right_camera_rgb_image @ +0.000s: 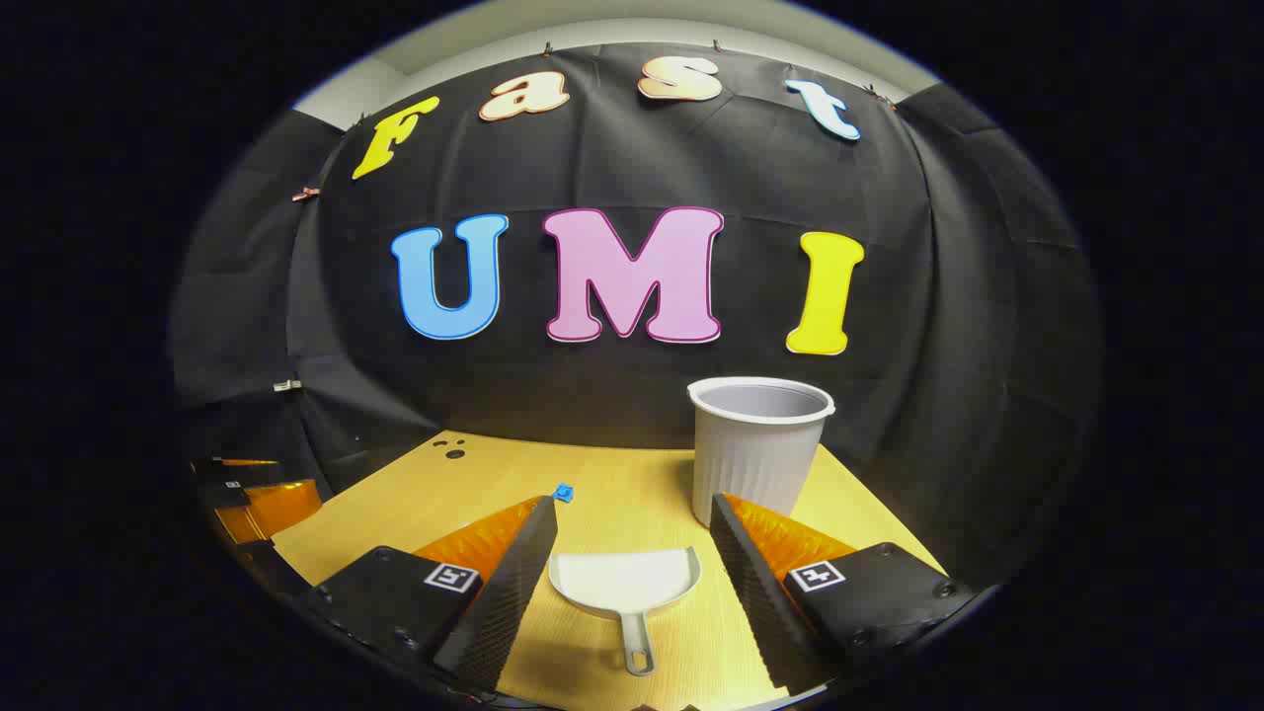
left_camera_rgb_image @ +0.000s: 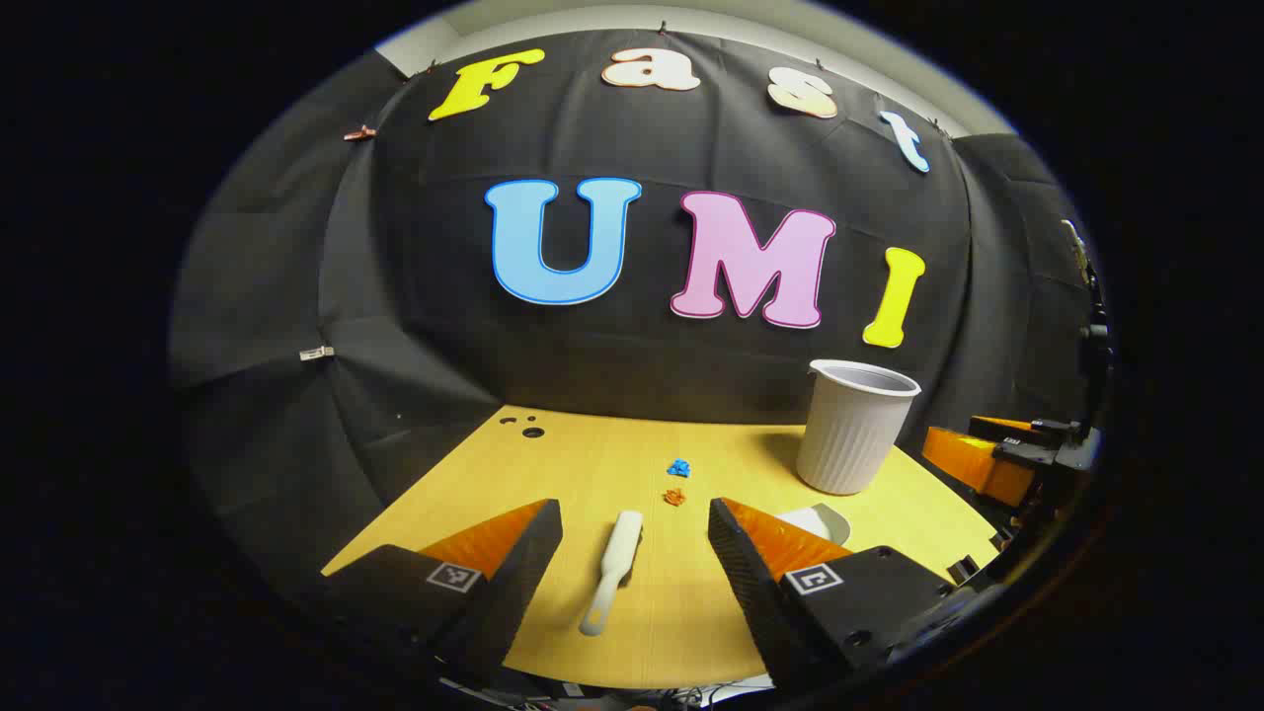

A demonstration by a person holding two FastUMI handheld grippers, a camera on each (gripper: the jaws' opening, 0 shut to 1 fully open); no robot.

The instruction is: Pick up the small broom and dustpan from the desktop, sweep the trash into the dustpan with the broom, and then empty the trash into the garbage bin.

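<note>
Left tool (left_camera_rgb_image: pixel 635 548): held wide open, empty, broom (left_camera_rgb_image: pixel 612 571) untouched.
Right tool (right_camera_rgb_image: pixel 633 553): held wide open, empty, dustpan (right_camera_rgb_image: pixel 625 583) untouched.
Left: trash (left_camera_rgb_image: pixel 676 481) unswept; bin (right_camera_rgb_image: pixel 758 444) unused.

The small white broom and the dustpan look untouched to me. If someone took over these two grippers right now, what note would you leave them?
Left gripper: jaws open, holding nothing, the small white plastic broom lying flat on the yellow wooden desktop between them.
Right gripper: jaws open, holding nothing, the white plastic dustpan flat between them, handle toward the camera.
Trash: a blue scrap and an orange scrap lie beyond the broom.
The ribbed grey plastic garbage bin stands upright behind the dustpan.
Done: nothing picked up yet.
Left: grasp both tools, sweep the scraps into the dustpan, empty it into the bin.
</note>
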